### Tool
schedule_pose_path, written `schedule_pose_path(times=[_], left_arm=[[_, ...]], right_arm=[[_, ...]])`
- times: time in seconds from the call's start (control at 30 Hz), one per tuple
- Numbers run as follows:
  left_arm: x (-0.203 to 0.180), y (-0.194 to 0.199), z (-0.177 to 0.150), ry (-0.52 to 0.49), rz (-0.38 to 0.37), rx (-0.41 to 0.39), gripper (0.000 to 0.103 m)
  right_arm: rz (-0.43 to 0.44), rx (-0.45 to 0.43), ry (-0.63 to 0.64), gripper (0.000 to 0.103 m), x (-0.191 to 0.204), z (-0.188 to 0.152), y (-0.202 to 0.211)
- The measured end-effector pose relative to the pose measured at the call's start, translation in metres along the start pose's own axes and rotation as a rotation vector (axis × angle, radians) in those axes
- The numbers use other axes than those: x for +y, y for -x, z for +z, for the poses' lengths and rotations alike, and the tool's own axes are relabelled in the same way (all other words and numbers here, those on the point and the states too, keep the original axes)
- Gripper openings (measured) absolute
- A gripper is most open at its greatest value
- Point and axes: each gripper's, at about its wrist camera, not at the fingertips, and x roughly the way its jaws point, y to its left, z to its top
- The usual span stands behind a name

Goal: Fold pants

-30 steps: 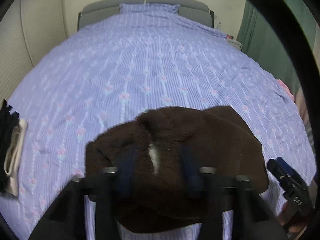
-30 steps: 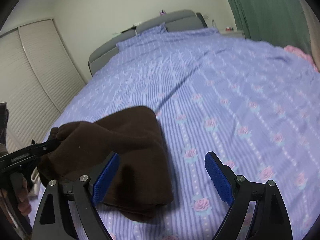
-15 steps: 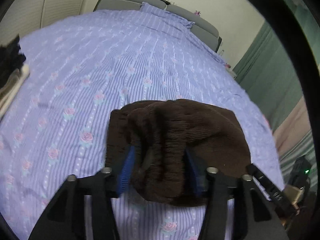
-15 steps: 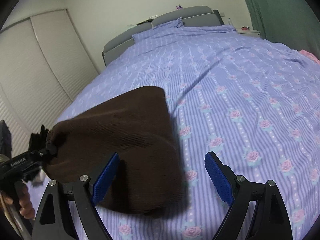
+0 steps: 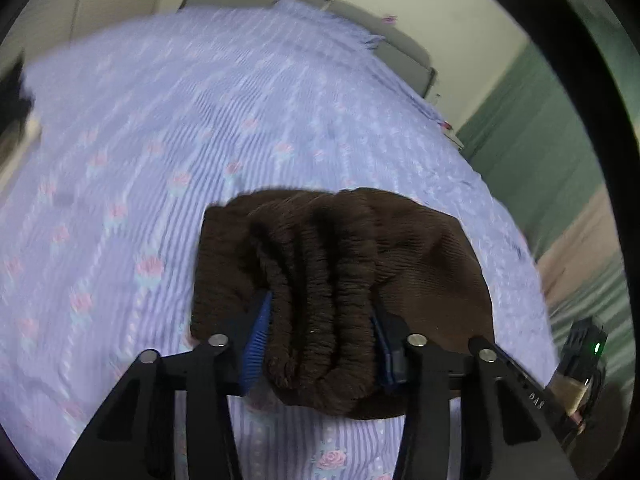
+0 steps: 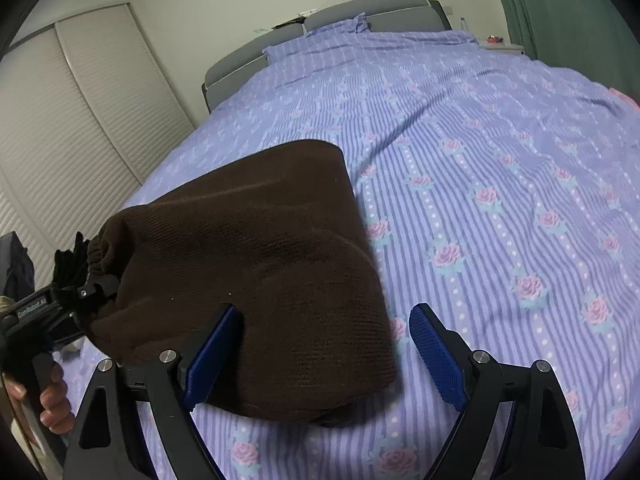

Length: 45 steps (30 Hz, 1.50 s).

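Note:
The dark brown ribbed pants [image 5: 340,264] lie folded in a thick bundle on the lilac bed cover. My left gripper [image 5: 320,320] is shut on the bunched elastic waistband, which bulges between its blue pads. In the right wrist view the pants [image 6: 260,248] fill the lower left, and the left gripper [image 6: 92,292] holds their left end slightly raised. My right gripper [image 6: 320,344] is open and empty, its left finger over the bundle's near edge and its right finger [image 6: 436,352] over the bed cover.
The bed [image 6: 500,152] has a striped lilac cover with pink roses and a grey headboard [image 6: 360,8]. A slatted wardrobe [image 6: 72,120] stands at the left, a green curtain [image 6: 560,8] at the right. Dark clothing [image 5: 12,96] lies at the bed's left edge.
The left gripper has swung and tilted, still clamped on the waistband, lifting that end of the bundle. The right gripper stays open and has shifted slightly relative to the pants.

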Motion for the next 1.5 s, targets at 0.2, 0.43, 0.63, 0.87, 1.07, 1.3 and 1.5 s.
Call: schedule_pose_path(times=[0.2, 0.43, 0.63, 0.87, 1.07, 1.3, 1.5], left_arm=[[0.003, 0.035, 0.023, -0.030, -0.057, -0.167, 0.038], [0.062, -0.007, 0.008, 0.095, -0.014, -0.034, 0.055], [0.077, -0.008, 0.001, 0.122, -0.015, -0.033, 0.078], [0.075, -0.013, 0.004, 0.087, 0.026, 0.005, 0.090], [0.052, -0.001, 0.016, 0.006, 0.094, -0.025, 0.090], [0.049, -0.007, 0.009, 0.052, -0.004, -0.012, 0.097], [0.079, -0.035, -0.007, 0.231, -0.091, 0.038, 0.103]], right_arm=[[0.022, -0.060, 0.009, 0.088, 0.012, 0.004, 0.018], [-0.043, -0.166, 0.173, 0.088, 0.057, 0.024, 0.020], [-0.071, -0.143, 0.151, 0.088, 0.051, 0.042, -0.003], [-0.199, 0.014, 0.172, 0.088, 0.027, 0.055, -0.063], [-0.155, -0.066, 0.149, 0.088, 0.033, 0.057, -0.026], [0.011, -0.012, 0.059, 0.088, 0.022, 0.045, -0.030], [0.019, 0.073, 0.021, 0.088, 0.012, 0.033, -0.059]])
